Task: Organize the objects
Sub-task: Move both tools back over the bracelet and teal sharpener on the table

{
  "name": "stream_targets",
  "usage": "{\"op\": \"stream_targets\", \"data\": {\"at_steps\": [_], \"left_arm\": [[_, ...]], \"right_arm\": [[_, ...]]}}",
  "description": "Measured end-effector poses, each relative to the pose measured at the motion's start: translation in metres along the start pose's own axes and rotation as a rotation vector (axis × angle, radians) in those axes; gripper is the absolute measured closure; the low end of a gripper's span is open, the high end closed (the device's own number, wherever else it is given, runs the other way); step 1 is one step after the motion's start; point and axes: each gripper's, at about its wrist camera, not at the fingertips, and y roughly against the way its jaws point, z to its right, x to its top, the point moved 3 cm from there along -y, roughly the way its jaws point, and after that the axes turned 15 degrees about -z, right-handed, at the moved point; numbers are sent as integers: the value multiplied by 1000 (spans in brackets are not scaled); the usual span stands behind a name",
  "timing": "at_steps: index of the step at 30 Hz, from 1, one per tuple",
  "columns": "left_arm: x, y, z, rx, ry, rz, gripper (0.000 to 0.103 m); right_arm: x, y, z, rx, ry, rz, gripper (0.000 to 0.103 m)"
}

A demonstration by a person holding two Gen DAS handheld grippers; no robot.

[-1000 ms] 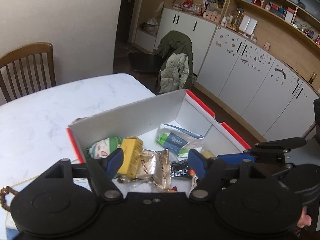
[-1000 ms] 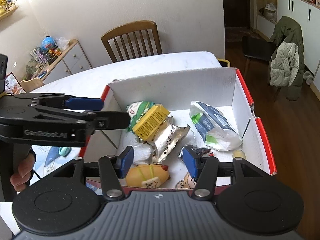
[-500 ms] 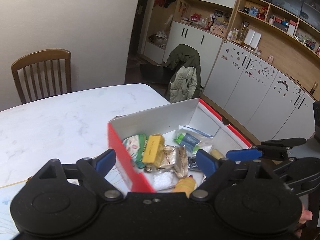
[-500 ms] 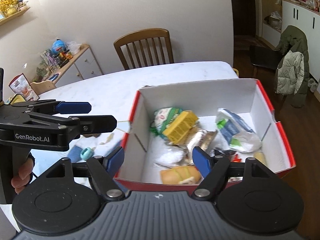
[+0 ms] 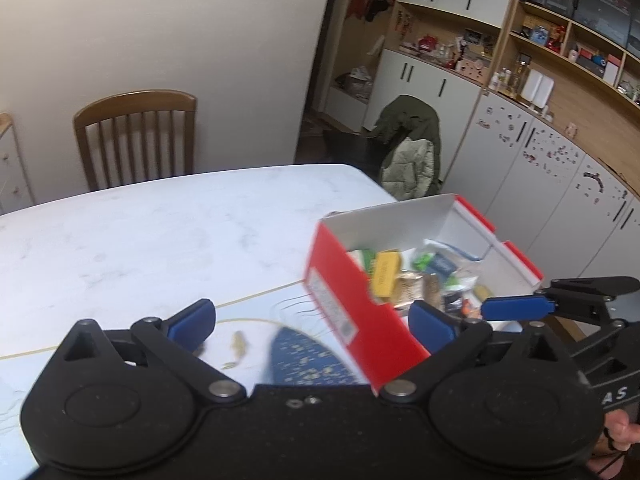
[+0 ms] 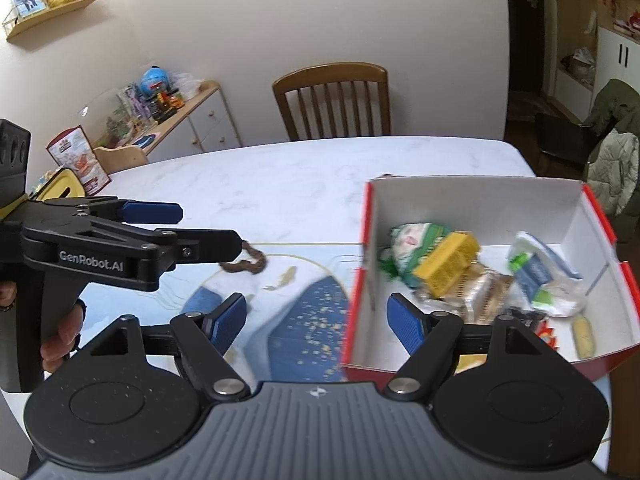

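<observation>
The left gripper and the right gripper are both held wide apart, nothing gripped, above the white table. The red box is seen near the table's right edge, with a yellow packet and other wrapped items inside.

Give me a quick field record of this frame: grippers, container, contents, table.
left gripper: open, empty, over the table left of the box
right gripper: open, empty
container: red cardboard box, white inside, near the table's right edge
contents: yellow carton, green-white pouch, foil packets, small snacks
table: white marble top, blue-patterned mat, brown bead bracelet
</observation>
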Motion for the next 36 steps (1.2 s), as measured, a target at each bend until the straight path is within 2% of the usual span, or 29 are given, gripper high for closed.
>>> {"op": "stream_targets", "data": {"at_steps": [14, 26, 36], "left_arm": [[-15, -3, -65, 53, 56, -25, 0], [-21, -34, -114, 29, 134, -86, 0], [-23, -74, -135, 19, 154, -141, 0]], "right_arm": [[2, -37, -62, 8, 42, -13, 18], [3, -100, -90, -35, 21, -129, 18], [8, -146, -103, -77, 59, -173, 18]]}}
